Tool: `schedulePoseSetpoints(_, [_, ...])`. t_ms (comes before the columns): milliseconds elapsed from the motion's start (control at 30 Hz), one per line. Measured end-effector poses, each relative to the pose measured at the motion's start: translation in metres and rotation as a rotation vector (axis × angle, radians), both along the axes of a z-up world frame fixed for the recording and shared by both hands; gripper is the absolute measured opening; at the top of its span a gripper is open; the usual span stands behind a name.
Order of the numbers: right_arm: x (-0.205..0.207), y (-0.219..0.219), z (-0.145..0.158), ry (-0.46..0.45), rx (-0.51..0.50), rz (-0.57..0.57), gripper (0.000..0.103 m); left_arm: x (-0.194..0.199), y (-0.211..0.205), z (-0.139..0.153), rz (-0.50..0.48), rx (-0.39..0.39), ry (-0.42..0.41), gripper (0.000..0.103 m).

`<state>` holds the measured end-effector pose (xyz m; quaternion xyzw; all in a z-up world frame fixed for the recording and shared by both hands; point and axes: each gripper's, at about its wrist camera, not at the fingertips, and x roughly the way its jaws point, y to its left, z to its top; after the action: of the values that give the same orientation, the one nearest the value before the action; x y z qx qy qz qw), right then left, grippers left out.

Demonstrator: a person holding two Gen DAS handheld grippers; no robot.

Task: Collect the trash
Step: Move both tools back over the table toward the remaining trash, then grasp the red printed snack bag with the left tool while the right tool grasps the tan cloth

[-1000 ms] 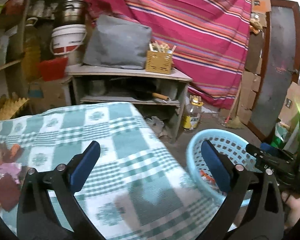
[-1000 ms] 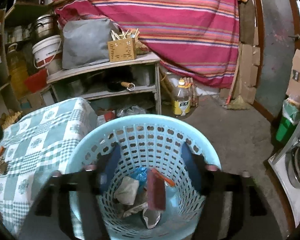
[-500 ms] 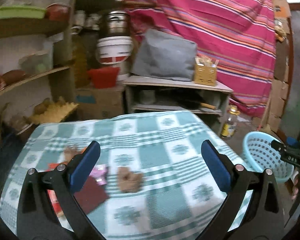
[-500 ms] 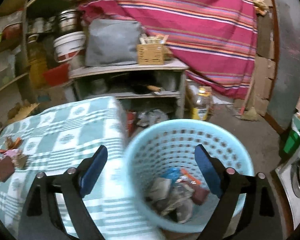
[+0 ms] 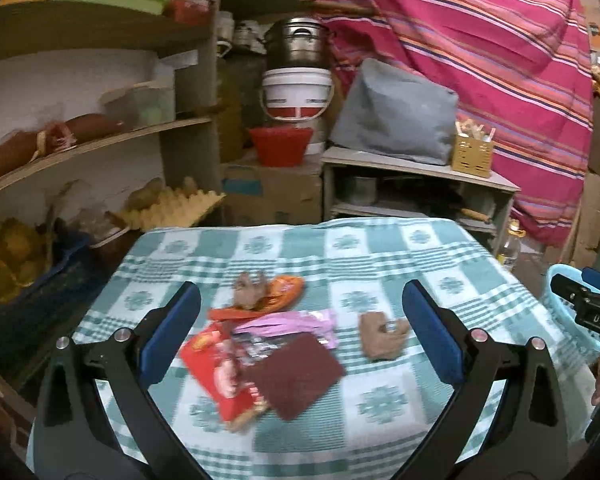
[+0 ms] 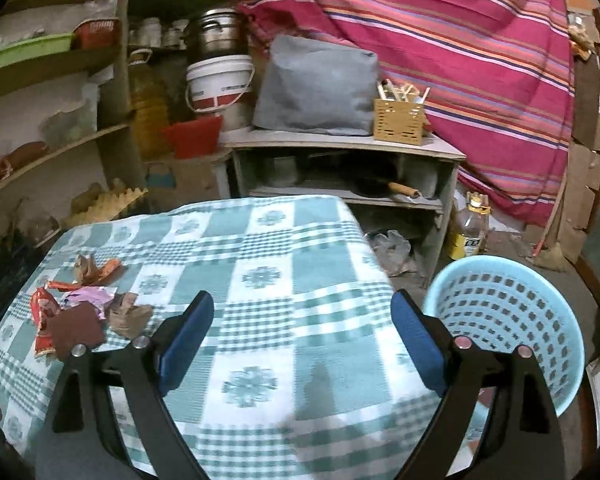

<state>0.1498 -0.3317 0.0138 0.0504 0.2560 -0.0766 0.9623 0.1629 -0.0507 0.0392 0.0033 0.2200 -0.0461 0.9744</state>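
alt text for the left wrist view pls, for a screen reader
The open left gripper hovers over a small heap of trash on a green-and-white checked tablecloth: a red foil wrapper, a dark maroon square pad, a pink wrapper and crumpled brown paper.

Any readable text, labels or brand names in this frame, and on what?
"UAS": white letters, possibly cut off, on the right tongs body, in the left wrist view.
Red snack wrapper: print blurred.
White bucket label: too small.
Oil bottle label: unreadable.
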Motion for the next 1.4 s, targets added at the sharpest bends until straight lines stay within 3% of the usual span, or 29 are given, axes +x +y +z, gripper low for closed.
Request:
schedulePoseSetpoints(200, [0.012,0.022,-0.002,0.002,0.009,0.032,0.098,0.011,0.035,-0.008,0.033,-0.007,0.052,0.098])
schedulePoseSetpoints(600, [0.032,0.046,-0.017,0.061,0.025,0.065,0.098,0.028,0.08,-0.04,0.072,0.035,0.125,0.098])
schedulePoseSetpoints(933, [0.052,0.078,-0.029,0.143,-0.096,0.07,0.098,0.053,0.085,-0.069,0.007,-0.001,0.233,0.096])
schedulePoseSetpoints(967, [0.054,0.082,-0.03,0.145,-0.103,0.082,0.098,0.056,0.084,-0.071,-0.003,-0.005,0.245,0.093])
schedulePoseSetpoints(1067, [0.059,0.092,-0.035,0.155,-0.12,0.103,0.098,0.065,0.08,-0.078,-0.038,-0.016,0.289,0.073])
schedulePoseSetpoints(1133, [0.062,0.099,-0.036,0.157,-0.11,0.121,0.098,0.07,0.079,-0.084,-0.055,-0.033,0.321,0.051])
schedulePoseSetpoints(1200, [0.063,0.103,-0.036,0.157,-0.1,0.135,0.098,0.072,0.079,-0.087,-0.064,-0.043,0.34,0.038])
schedulePoseSetpoints(1400, [0.065,0.117,-0.039,0.156,-0.088,0.17,0.098,0.066,0.081,-0.078,-0.069,-0.04,0.299,0.016])
